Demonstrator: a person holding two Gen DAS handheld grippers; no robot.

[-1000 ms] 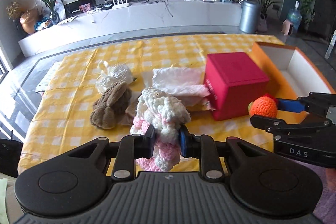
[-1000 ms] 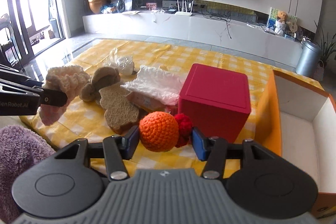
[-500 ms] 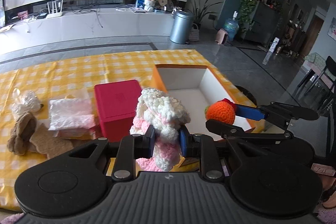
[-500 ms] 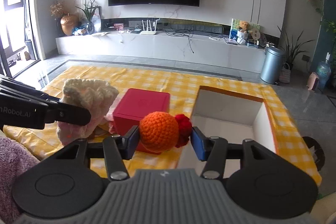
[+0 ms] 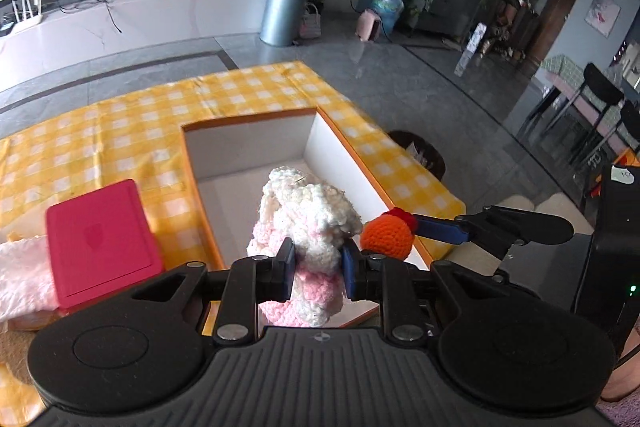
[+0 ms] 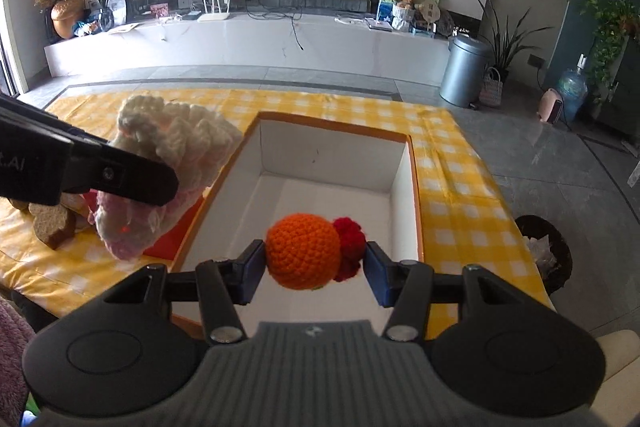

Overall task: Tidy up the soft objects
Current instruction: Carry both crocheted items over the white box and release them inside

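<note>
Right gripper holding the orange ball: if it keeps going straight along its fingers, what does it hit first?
Probably the white floor of the open box. The right gripper, shut on the orange ball, points down into it, and nothing shows in between. Depth is unclear; it could reach the far wall instead.

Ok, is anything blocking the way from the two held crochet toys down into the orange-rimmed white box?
Nothing visible does. The orange crochet ball in the right gripper hangs over the orange-rimmed white box, whose visible floor is bare. The white-and-pink crochet toy in the left gripper is beside the ball, over the same opening.
</note>
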